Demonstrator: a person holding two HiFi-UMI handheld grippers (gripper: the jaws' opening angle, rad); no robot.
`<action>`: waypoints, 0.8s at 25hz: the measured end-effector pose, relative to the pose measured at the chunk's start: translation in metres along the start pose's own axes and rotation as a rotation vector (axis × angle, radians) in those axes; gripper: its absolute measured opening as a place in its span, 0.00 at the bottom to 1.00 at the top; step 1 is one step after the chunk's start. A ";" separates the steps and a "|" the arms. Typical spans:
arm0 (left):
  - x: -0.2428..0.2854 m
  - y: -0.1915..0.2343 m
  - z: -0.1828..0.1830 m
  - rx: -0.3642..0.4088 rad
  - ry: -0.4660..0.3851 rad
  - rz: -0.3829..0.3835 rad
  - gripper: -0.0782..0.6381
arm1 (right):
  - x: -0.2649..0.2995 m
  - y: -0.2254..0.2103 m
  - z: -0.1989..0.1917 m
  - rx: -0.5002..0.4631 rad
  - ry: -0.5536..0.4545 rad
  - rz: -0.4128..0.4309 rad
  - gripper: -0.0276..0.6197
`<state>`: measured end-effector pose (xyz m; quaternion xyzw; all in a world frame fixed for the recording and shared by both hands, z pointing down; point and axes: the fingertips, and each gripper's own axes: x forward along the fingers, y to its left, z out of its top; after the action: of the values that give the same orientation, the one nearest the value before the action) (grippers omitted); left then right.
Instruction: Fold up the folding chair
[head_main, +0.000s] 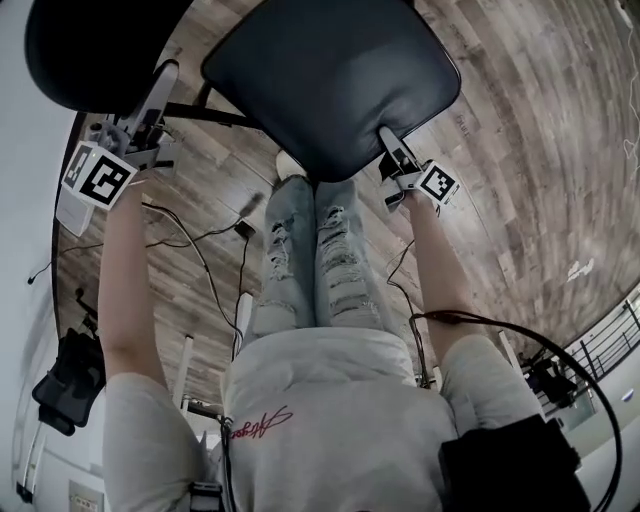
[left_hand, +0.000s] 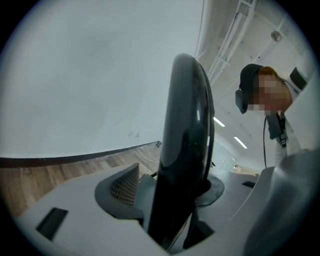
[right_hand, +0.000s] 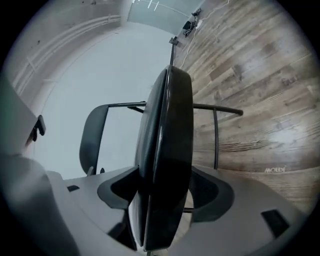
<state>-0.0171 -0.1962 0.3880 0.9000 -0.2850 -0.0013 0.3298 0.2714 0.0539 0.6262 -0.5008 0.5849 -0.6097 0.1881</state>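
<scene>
Head view: on the wood floor the chair stands unfolded at twelve o'clock from us. Its seat lies flat, the backrest rises at ten o'clock, and our knees sit just below the seat's six o'clock edge.

Our right gripper, at four o'clock on the seat, has its fingers spread wide astride the near edge. The right gripper view shows that edge between the jaws with no sure pinch. Our left gripper straddles the backrest rim the same way, fingers apart, one pad plainly off the cushion.

We judge the main risk to be pulling before either grip bites: the rounded, padded edges would slide out and the seat would drop back. If only one side catches, the chair could twist or skate over the smooth boards. A seat swung up fast may strike our knees. The smallest hazard is the cable at eight o'clock, which could snag a chair leg.
</scene>
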 end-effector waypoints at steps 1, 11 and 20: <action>0.002 -0.004 0.001 0.004 -0.010 -0.018 0.44 | 0.003 0.002 0.001 -0.002 0.016 0.053 0.48; 0.004 -0.009 0.003 0.050 -0.034 -0.005 0.22 | 0.018 0.012 0.002 0.135 0.022 0.239 0.45; -0.003 -0.036 0.040 0.168 -0.056 0.019 0.21 | 0.026 0.092 0.018 0.164 0.040 0.023 0.43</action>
<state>-0.0086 -0.1964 0.3344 0.9213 -0.3019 0.0007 0.2452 0.2427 0.0006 0.5502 -0.4648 0.5424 -0.6632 0.2235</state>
